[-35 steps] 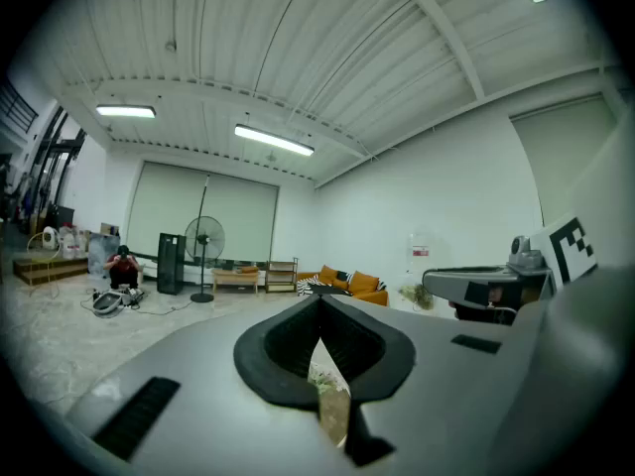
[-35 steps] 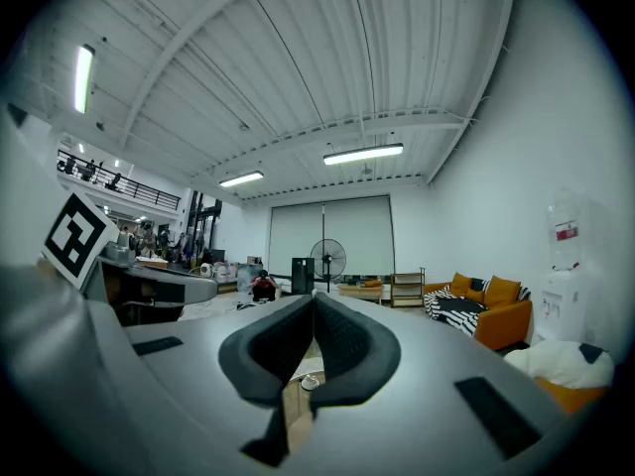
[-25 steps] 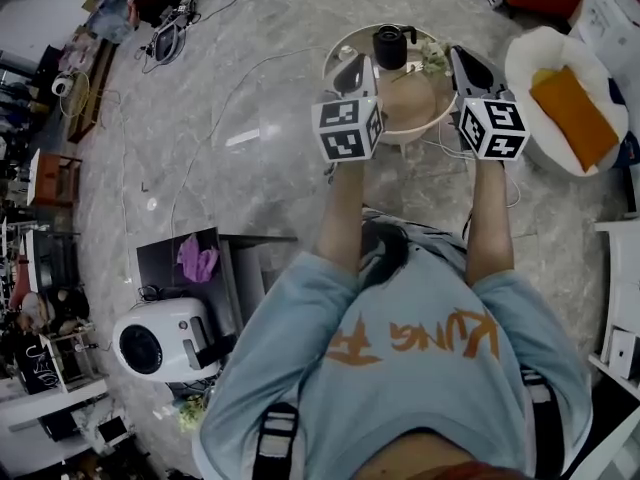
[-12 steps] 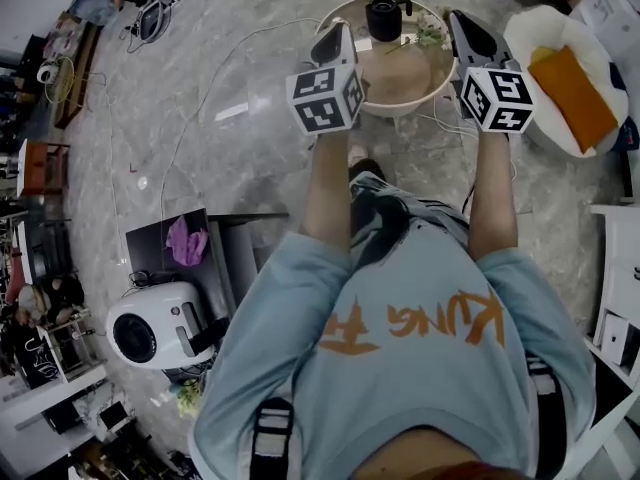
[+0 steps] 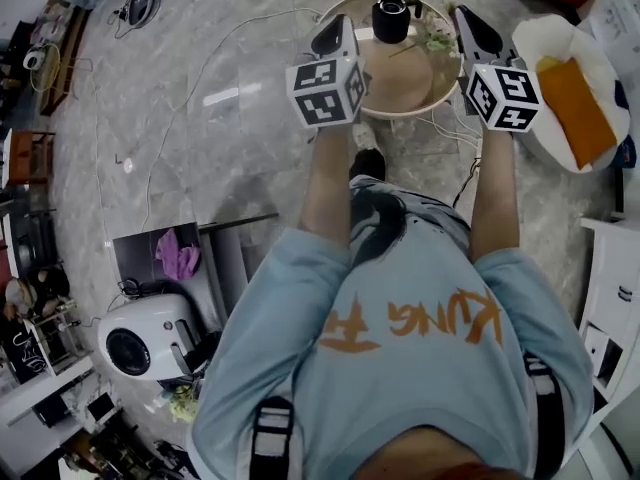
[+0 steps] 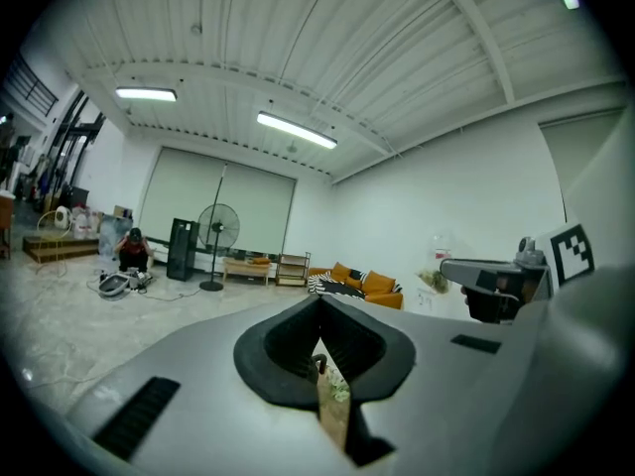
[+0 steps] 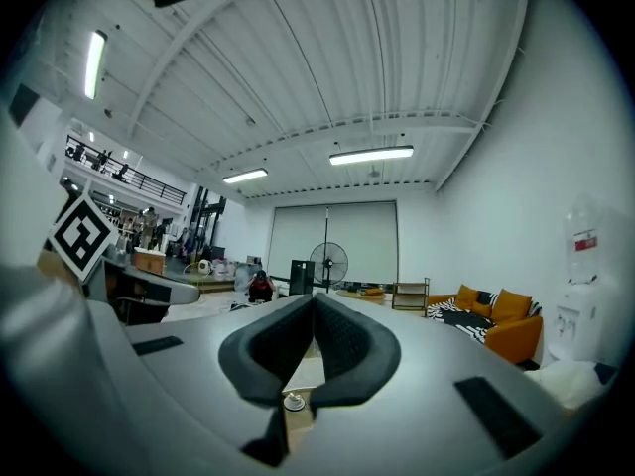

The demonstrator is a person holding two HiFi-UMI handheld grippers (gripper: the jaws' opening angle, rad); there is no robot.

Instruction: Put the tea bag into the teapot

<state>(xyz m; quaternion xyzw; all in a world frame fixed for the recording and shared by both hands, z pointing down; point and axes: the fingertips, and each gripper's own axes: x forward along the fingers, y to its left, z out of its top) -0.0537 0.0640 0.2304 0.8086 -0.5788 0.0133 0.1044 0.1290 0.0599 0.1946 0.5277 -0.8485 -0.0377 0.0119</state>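
A black teapot [image 5: 390, 18] stands at the far side of a small round table [image 5: 400, 103], beside a sprig of greenery [image 5: 436, 40]. I cannot make out a tea bag in any view. My left gripper [image 5: 337, 24] hangs over the table's left edge, its pads [image 6: 342, 340] closed together on nothing. My right gripper [image 5: 463, 14] is level with it over the right edge, also shut and empty [image 7: 316, 303]. Through the left jaws' lower gap I see a sliver of table and greenery [image 6: 337, 390]. A small pale round thing [image 7: 294, 402] shows under the right jaws.
A white round seat with an orange cushion [image 5: 573, 96] stands right of the table. Cables [image 5: 250, 53] trail over the marble floor at the left. A dark box with a purple cloth [image 5: 177, 255] and a white heater [image 5: 150, 343] stand behind me at the left.
The table and teapot have shifted up the head view, and both grippers have moved forward with them. The left gripper has drifted a little left. Both jaws have stayed shut.
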